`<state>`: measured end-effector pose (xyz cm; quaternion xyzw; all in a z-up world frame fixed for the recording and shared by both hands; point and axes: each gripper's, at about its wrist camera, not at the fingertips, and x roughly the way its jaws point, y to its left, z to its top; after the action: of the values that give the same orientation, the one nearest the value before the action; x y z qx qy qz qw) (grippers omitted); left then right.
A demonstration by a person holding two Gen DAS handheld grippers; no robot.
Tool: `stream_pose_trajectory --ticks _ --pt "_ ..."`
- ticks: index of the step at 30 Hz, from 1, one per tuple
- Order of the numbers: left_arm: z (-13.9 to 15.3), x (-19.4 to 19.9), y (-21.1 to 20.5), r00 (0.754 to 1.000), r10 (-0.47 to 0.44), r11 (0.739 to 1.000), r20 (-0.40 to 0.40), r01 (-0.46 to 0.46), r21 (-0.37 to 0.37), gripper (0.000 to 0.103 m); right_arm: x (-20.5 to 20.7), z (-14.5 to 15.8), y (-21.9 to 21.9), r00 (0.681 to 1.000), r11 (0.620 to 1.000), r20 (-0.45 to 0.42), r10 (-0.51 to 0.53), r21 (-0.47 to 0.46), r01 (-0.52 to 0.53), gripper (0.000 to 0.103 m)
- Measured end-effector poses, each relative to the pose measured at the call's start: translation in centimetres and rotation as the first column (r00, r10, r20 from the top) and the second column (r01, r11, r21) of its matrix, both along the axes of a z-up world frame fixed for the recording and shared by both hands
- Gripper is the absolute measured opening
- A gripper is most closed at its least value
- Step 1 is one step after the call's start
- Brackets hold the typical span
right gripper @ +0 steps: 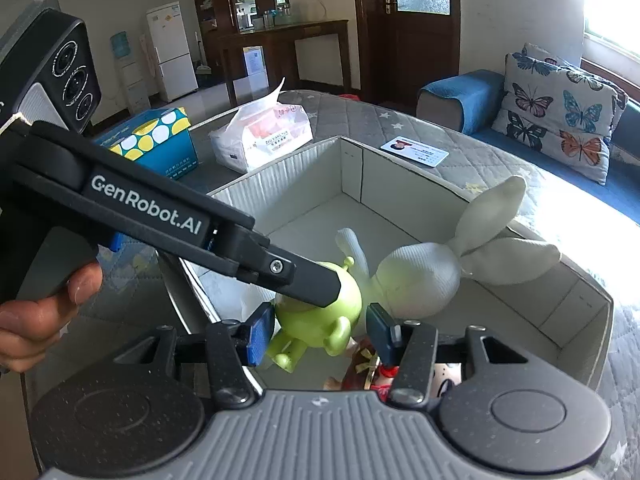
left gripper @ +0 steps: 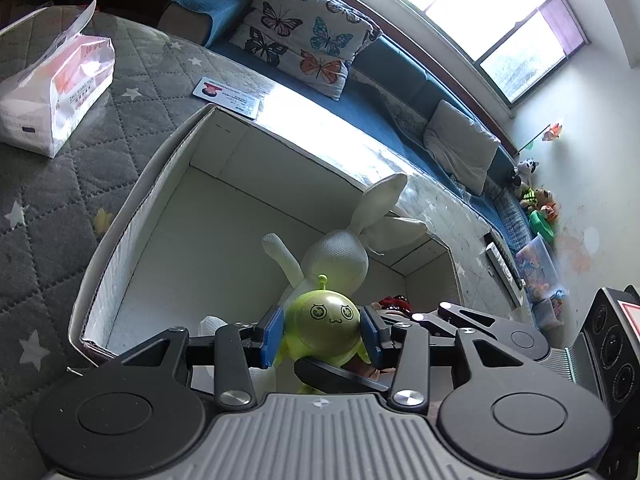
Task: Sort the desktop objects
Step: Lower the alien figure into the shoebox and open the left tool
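My left gripper (left gripper: 324, 330) is shut on a green round-headed alien toy (left gripper: 328, 316), its blue pads against both sides of the head, held over the open white cardboard box (left gripper: 132, 224). The toy also shows in the right wrist view (right gripper: 320, 316), with the left gripper's finger (right gripper: 304, 276) across it. A white plush rabbit (left gripper: 340, 256) lies inside the box, ears over the far wall; it also shows in the right wrist view (right gripper: 420, 280). My right gripper (right gripper: 318, 338) is open and empty, just behind the toy. A small doll with red trim (right gripper: 372, 372) lies under it.
A tissue pack (left gripper: 52, 92) and an ID card (left gripper: 228, 98) lie on the grey quilted table beyond the box. A blue dotted box (right gripper: 156, 142) stands at the far left. A blue sofa with a butterfly cushion (left gripper: 304, 28) runs behind.
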<state>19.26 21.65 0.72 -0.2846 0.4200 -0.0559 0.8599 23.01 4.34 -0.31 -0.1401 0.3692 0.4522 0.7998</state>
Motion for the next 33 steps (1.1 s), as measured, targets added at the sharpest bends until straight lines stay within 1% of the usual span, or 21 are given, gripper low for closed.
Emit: stream_pose_trajectory --ticks 2,6,9,12,15,18,20,21,26,31,33 --pt "0.0 0.1 -0.2 1.000 -0.004 1.000 -0.002 0.004 0.015 0.046 -0.1 0.2 -0.2 1.000 1.000 0.002 -0.010 0.004 0.010 0.052" --pt "0.0 0.2 -1.2 1.000 -0.020 0.996 -0.016 0.021 0.082 0.047 -0.4 0.8 -0.7 1.000 0.999 0.001 -0.031 0.006 0.031 0.052" --pt "-0.1 0.2 -1.7 1.000 -0.022 0.993 -0.015 0.024 0.115 0.047 -1.1 1.3 -1.5 0.999 0.999 0.016 -0.038 0.012 0.038 0.052" --pt "0.0 0.0 -1.9 1.000 -0.018 0.992 -0.017 0.020 0.121 0.047 -2.1 2.0 -2.8 0.998 0.998 0.028 -0.057 0.031 0.057 0.052" --pt "0.2 -0.1 -2.4 1.000 -0.024 0.989 -0.020 0.027 0.144 0.047 -3.2 2.5 -4.1 0.996 0.997 0.047 -0.070 0.034 0.068 0.052" --pt "0.5 -0.3 -2.7 0.999 -0.027 0.989 -0.019 0.030 0.147 0.047 -3.9 2.9 -5.3 0.995 0.995 0.051 -0.085 0.049 0.082 0.053" --pt "0.7 -0.5 -2.9 0.999 -0.030 0.989 -0.017 0.032 0.146 0.047 -4.7 3.2 -6.3 0.993 0.994 0.070 -0.094 0.056 0.091 0.061" --pt "0.8 -0.6 -2.9 0.999 -0.030 0.989 -0.016 0.032 0.145 0.047 -5.1 3.4 -6.8 0.992 0.994 0.079 -0.099 0.059 0.095 0.062" --pt "0.9 -0.7 -3.2 0.999 -0.025 0.986 -0.029 0.030 0.162 0.047 -6.8 3.8 -8.6 0.989 0.993 0.104 -0.107 0.067 0.100 0.063" --pt "0.7 -0.4 -3.4 0.998 -0.016 0.983 -0.057 0.026 0.180 0.046 -7.4 3.9 -10.1 0.987 0.990 0.103 -0.126 0.083 0.117 0.063" --pt "0.6 -0.4 -3.3 0.998 -0.012 0.985 -0.063 0.023 0.173 0.046 -7.4 3.8 -10.4 0.986 0.988 0.098 -0.133 0.086 0.125 0.063"
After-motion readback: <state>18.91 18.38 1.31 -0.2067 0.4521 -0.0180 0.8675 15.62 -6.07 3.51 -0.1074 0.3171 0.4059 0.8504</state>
